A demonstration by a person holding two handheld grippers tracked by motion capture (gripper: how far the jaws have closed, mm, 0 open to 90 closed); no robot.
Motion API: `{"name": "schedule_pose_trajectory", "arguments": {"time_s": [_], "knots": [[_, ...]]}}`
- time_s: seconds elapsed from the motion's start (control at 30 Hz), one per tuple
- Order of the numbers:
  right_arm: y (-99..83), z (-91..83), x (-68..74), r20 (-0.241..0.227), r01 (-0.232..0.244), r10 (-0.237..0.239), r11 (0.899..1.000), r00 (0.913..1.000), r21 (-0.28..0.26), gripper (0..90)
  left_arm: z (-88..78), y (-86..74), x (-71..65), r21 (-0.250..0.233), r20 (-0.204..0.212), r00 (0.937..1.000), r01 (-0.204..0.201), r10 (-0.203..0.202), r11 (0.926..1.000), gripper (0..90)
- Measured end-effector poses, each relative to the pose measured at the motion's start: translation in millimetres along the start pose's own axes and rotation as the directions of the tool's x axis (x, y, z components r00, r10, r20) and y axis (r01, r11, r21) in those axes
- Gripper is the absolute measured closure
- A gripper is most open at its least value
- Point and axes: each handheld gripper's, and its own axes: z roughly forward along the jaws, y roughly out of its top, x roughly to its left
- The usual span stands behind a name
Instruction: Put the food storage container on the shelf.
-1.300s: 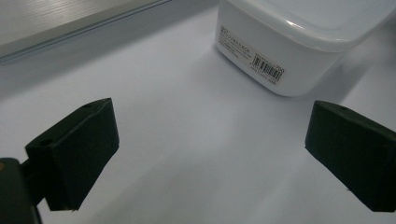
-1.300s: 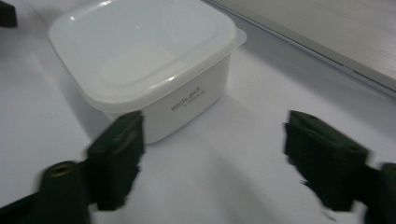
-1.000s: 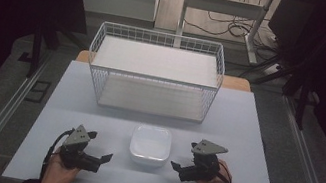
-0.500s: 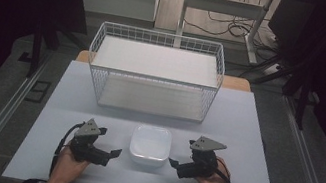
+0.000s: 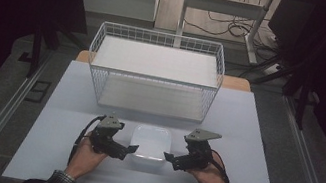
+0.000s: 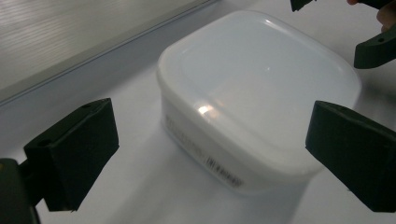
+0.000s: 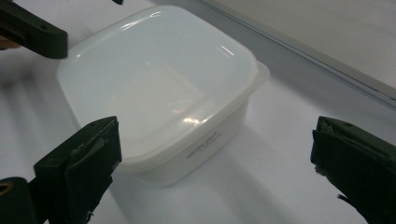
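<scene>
A lidded white plastic container (image 5: 150, 141) sits on the tabletop (image 5: 254, 138) at the near edge, with the wire basket (image 5: 154, 70) at its 12 o'clock. The left gripper (image 5: 129, 149) flanks it at 9 o'clock, the right gripper (image 5: 168, 157) at 3 o'clock. Both have fingers spread wide, gripping nothing.
</scene>
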Motion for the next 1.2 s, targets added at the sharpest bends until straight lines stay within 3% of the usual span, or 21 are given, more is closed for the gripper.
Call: {"name": "schedule_pose_trajectory", "arguments": {"time_s": [0.2,0.27,0.3,0.33,0.37,0.4,0.5,0.53,0.57,0.6,0.7,0.73,0.8,0.83,0.87,0.93,1.0,1.03,1.2], "knots": [[5.6,6.8,-3.1,0.011,-0.019,0.019,1.000,0.9998,0.007,2.2,16.7,8.8,3.0,0.026,0.004,1.0000,-0.006,0.006,0.9996,1.1],[7.7,14.6,-4.8,-0.007,-0.033,0.033,0.999,0.9994,0.021,1.5,20.1,7.2,8.9,0.021,0.035,0.9986,0.039,-0.040,0.9990,0.0],[7.7,14.6,-4.8,-0.007,-0.033,0.033,0.999,0.9994,0.021,1.5,20.1,7.2,8.9,0.021,0.035,0.9986,0.039,-0.040,0.9990,0.0],[10.0,19.4,-5.6,-0.031,-0.058,0.059,0.998,0.9978,0.034,1.3,21.3,4.7,12.2,0.021,0.065,0.9954,0.070,-0.071,0.9973,0.0],[10.0,19.4,-5.6,-0.031,-0.058,0.059,0.998,0.9978,0.034,1.3,21.3,4.7,12.2,0.021,0.065,0.9954,0.070,-0.071,0.9973,0.2],[12.2,24.2,-6.0,-0.064,-0.083,0.087,0.995,0.9941,0.060,1.4,21.1,2.4,13.9,0.024,0.095,0.9913,0.090,-0.092,0.9957,0.6],[13.2,27.5,-5.3,-0.091,-0.103,0.110,0.992,0.9897,0.075,3.4,20.8,1.1,14.3,0.036,0.127,0.9866,0.098,-0.102,0.9945,2.4],[12.7,28.3,-4.4,-0.120,-0.122,0.131,0.989,0.9840,0.086,6.7,19.7,-0.2,13.1,0.046,0.164,0.9800,0.107,-0.113,0.9932,5.9],[12.7,28.3,-4.4,-0.120,-0.122,0.131,0.989,0.9840,0.086,6.7,19.7,-0.2,13.1,0.046,0.164,0.9800,0.107,-0.113,0.9932,7.9],[12.0,26.4,-3.2,-0.141,-0.121,0.134,0.988,0.9809,0.093,10.0,17.4,-0.7,10.2,0.057,0.191,0.9745,0.108,-0.117,0.9925,12.6],[11.5,25.1,-1.0,-0.159,-0.125,0.141,0.987,0.9772,0.104,12.2,13.6,-0.5,5.9,0.066,0.178,0.9772,0.105,-0.115,0.9923,15.6],[11.1,22.1,4.0,-0.128,-0.123,0.137,0.987,0.9823,0.107,13.2,7.3,-1.2,2.5,0.067,0.170,0.9771,0.118,-0.128,0.9908,24.4],[10.8,19.3,6.7,-0.109,-0.120,0.131,0.987,0.9853,0.103,15.5,3.0,-2.3,1.0,0.064,0.162,0.9788,0.116,-0.125,0.9912,28.7],[10.5,16.0,8.3,-0.095,-0.119,0.128,0.988,0.9872,0.095,21.5,-1.3,-3.8,-0.3,0.056,0.153,0.9802,0.119,-0.126,0.9913,35.3],[9.5,7.8,9.7,-0.078,-0.134,0.140,0.988,0.9871,0.083,34.1,-5.1,-5.4,-0.9,0.052,0.149,0.9805,0.121,-0.127,0.9913,45.1],[8.7,5.3,9.9,-0.082,-0.148,0.155,0.986,0.9845,0.082,37.9,-10.4,-7.6,-1.5,0.051,0.153,0.9784,0.132,-0.139,0.9899,50.7],[6.1,-0.1,10.2,-0.092,-0.181,0.188,0.980,0.9778,0.078,47.9,-14.2,-8.2,-1.7,0.056,0.154,0.9766,0.143,-0.150,0.9881,53.1],[4.9,-6.4,11.3,-0.088,-0.198,0.203,0.978,0.9753,0.060,57.1,-17.0,-8.6,-2.5,0.052,0.152,0.9754,0.153,-0.159,0.9868,57.8],[4.2,-11.2,11.0,-0.075,-0.233,0.234,0.972,0.9694,0.019,66.8,-19.5,-9.3,-4.1,-0.014,0.099,0.9787,0.182,-0.180,0.9832,66.6]]}}
